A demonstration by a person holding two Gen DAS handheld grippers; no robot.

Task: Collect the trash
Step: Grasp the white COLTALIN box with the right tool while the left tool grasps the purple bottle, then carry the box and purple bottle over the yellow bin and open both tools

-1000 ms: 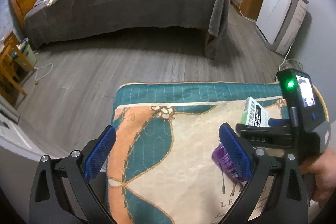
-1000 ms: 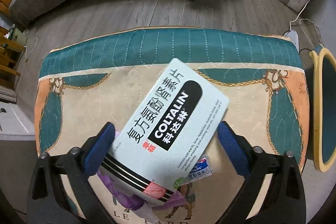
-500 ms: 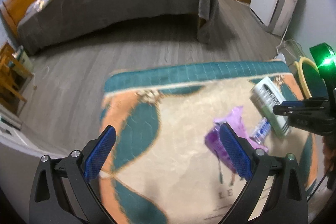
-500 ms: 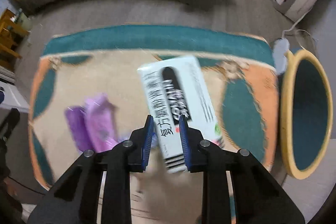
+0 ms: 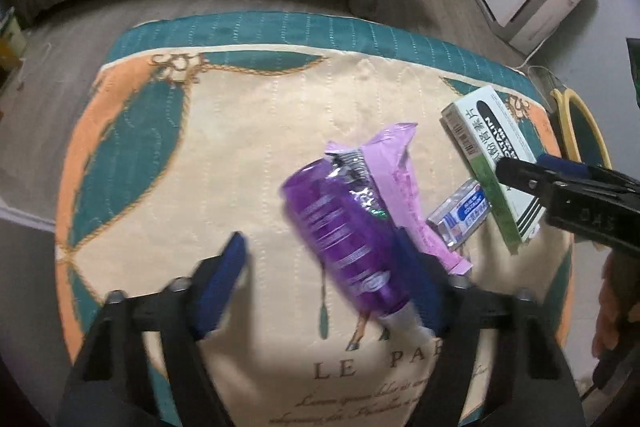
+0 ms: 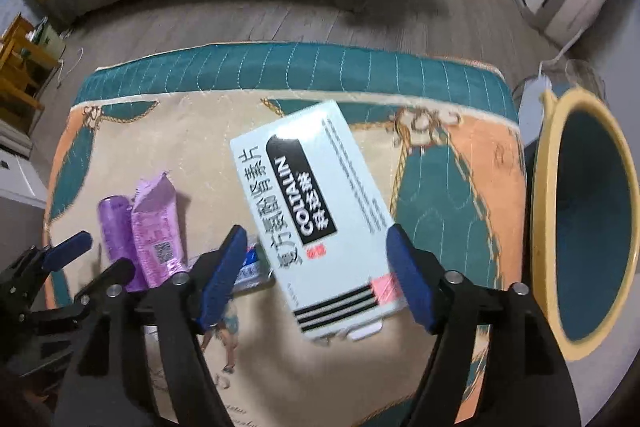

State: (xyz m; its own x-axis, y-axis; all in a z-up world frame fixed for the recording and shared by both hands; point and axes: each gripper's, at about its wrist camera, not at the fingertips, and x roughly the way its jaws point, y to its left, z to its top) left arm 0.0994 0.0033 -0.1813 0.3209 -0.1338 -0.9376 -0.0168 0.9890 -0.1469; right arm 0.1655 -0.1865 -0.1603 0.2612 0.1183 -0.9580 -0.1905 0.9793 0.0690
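- Left wrist view: my left gripper [image 5: 320, 275] points steeply down at the quilted teal, cream and orange cloth [image 5: 248, 115]. Its jaws are closing, and the glossy dark purple foil wrapper [image 5: 344, 239] lies between the blue pads, hard against the right-hand one; I cannot tell whether that pad is pressing it yet.
- Just right of it lies the pale lilac torn sachet [image 5: 400, 183], overlapping the purple one. My worry is that closing here catches only one of the pair, or drags the lilac one along until it falls off halfway.
- Further right sit the small clear blister packet with blue print [image 5: 460, 213] and the white and green cardboard medicine box [image 5: 488, 163], with my other claw over the box's near end.
- Right wrist view: my right gripper [image 6: 316, 275] also points steeply down, jaws opening. The medicine box [image 6: 316, 211] lies slantwise between the pads, and I judge neither is gripping it.
- The box is wide for this span, so a skewed pinch could twist it out.
- At the far right stands the yellow-rimmed teal bin [image 6: 544, 187], just beside the cloth's edge and nothing visible inside it. A careless release could hit the rim and miss.
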